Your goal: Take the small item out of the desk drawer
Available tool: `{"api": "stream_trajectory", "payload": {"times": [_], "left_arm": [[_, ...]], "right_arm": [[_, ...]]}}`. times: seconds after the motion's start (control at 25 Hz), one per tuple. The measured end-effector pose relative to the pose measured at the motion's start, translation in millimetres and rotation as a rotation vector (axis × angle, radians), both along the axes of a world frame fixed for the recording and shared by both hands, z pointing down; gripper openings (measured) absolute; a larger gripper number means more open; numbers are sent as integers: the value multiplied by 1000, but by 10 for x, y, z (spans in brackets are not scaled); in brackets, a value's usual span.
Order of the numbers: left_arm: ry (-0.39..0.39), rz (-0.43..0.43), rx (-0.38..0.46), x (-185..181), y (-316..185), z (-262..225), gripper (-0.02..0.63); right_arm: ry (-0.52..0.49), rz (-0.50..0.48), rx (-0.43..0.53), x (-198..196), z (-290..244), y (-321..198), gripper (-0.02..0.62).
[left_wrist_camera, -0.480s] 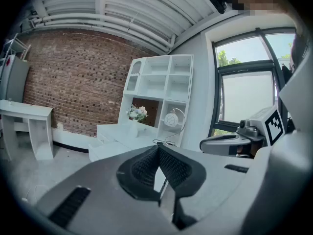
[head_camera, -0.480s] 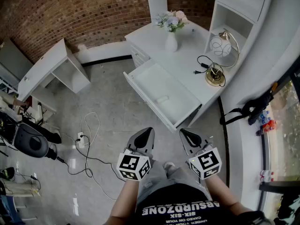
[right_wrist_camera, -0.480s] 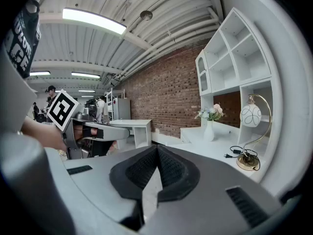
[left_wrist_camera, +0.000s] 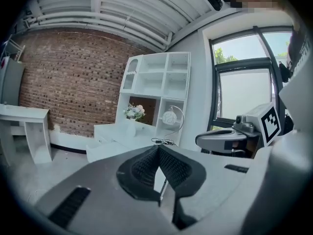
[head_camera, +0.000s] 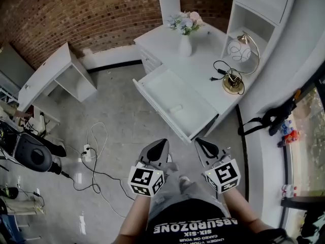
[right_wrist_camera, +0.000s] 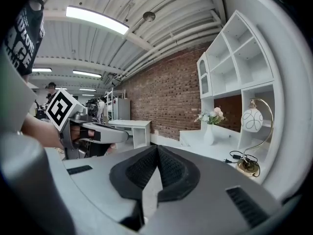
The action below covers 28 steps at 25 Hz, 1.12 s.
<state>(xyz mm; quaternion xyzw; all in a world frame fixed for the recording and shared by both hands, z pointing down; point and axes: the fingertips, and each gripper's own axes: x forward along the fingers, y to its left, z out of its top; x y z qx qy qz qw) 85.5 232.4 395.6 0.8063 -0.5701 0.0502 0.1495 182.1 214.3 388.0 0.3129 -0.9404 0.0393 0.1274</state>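
Drawer [head_camera: 165, 91]: pulled all the way out of the white desk [head_camera: 203, 60], top fully open, nothing hanging over it.
Room to move: plain grey floor [head_camera: 127, 131] runs from the drawer's front edge to both grippers, so that side is wide open.
Edges to mind: the desk top sits right behind the drawer, with a vase of flowers [head_camera: 185, 43] and a gold lamp [head_camera: 233, 81] with a black cord on it. A white shelf unit [head_camera: 254, 4] rises beyond the drawer, and a window ledge [head_camera: 274, 151] curves round on the drawer's right.
Floor clutter: cables [head_camera: 96, 151] lie well left of the drawer, and a small white table [head_camera: 61, 72] stands farther left against the brick wall [head_camera: 76, 9].
Small item [head_camera: 176, 108]: pale oblong thing lying flat on the drawer bottom, roughly mid-drawer, well apart from both grippers.
Left gripper [head_camera: 158, 146]: closed right up, pads [left_wrist_camera: 144, 168] meeting at the tip, nothing between them, held in the air just short of the drawer front.
Right gripper [head_camera: 204, 147]: same deal, pads [right_wrist_camera: 171, 170] pressed together, empty, near the drawer's closest corner but not touching it.
Hard to make out: the item is too small to say what it actually is. The left gripper view only catches the drawer's outside, so the inside is hidden there. In the head view, the person's shirt [head_camera: 195, 222] and arms cover the bottom, and the shelf unit is cut off at the top.
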Motion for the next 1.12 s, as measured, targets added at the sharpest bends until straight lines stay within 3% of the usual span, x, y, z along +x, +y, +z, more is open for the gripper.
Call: {"api": "stream_trajectory", "payload": {"times": [0.36, 0.52, 0.72, 1.12], "left_arm": [[16, -7, -15, -243, -424, 58, 5], [32, 2, -21, -367, -677, 88, 5], [44, 11, -28, -576, -1030, 115, 5], [59, 31, -51, -974, -1653, 147, 5]], "right_arm": [[45, -37, -12, -228, 79, -430, 4], [75, -68, -21, -396, 134, -648, 117], [106, -81, 4, -578, 160, -963, 157], [221, -109, -72, -869, 438, -1547, 219]]}}
